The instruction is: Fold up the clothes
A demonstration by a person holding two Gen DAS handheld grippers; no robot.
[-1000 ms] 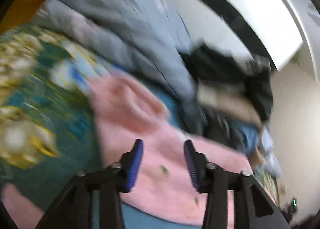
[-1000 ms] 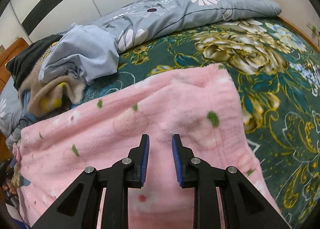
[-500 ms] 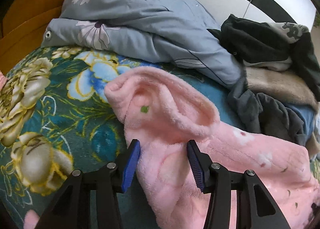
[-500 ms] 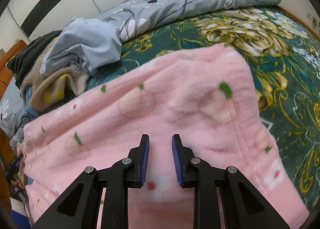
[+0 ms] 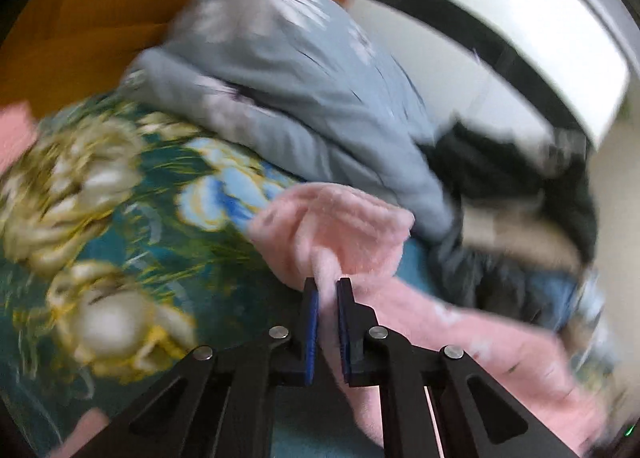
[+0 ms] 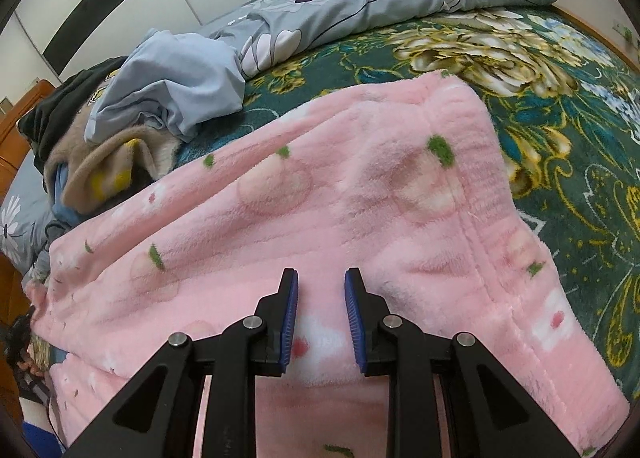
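A fluffy pink garment (image 6: 360,193) with green specks lies spread over the green flowered bedspread (image 6: 560,105). In the blurred left wrist view its far end (image 5: 344,225) is bunched up. My left gripper (image 5: 327,290) has its jaws closing on a pinched ridge of that pink fabric, with the blue pads pressed on it. My right gripper (image 6: 321,282) points down at the middle of the garment. Its jaws stand a little apart with smooth fabric showing between them and no pinch visible.
A grey flowered quilt (image 6: 360,5) lies along the far side of the bed. A pile of other clothes, light blue (image 6: 172,85), tan and black, is heaped at the left. An orange wooden headboard (image 5: 100,17) and a white wardrobe (image 5: 500,17) stand behind.
My left gripper went from open over the bunched pink end to shut on a ridge of it, and the view swung. The pink cloth under the right gripper shifted and drew tauter.
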